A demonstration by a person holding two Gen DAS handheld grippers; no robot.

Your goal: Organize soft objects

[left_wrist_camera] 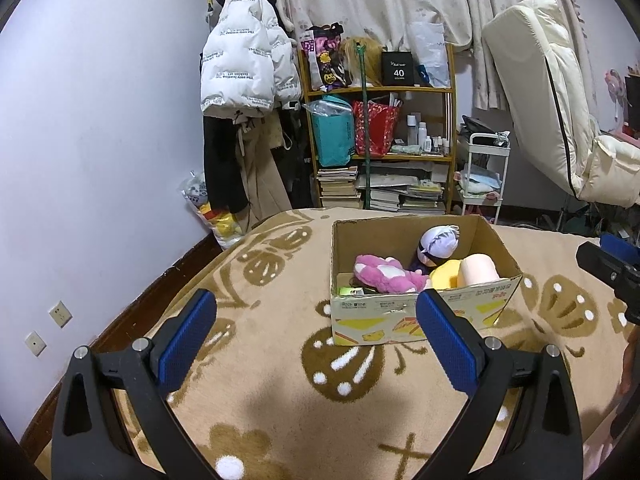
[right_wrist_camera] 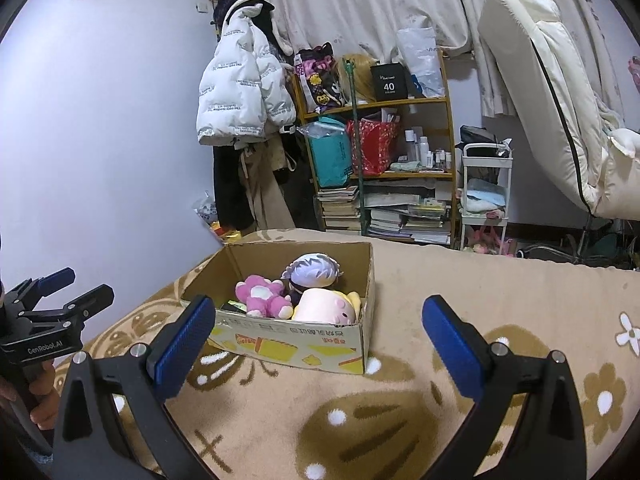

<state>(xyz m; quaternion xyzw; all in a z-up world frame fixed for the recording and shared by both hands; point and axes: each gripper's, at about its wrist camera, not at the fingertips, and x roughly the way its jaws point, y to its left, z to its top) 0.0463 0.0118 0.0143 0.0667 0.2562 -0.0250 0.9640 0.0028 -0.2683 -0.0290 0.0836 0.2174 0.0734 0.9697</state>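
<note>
Beige blanket [left_wrist_camera: 280, 360] bears a cardboard box [left_wrist_camera: 420, 316] (plush toys [left_wrist_camera: 388, 276] inside).

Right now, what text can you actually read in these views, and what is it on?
"40": black box on the shelf's top tier.
"GenRobot.AI": left gripper body.
"The only leading fashion art": white puffer jacket, partly legible.
Cardboard box print: too blurred to read.

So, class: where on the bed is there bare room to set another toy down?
Bare patterned beige blanket lies right of the brown cardboard box, and between the box and the open right gripper. Inside it is crowded: pink plush, purple-capped doll, peach plush.
</note>
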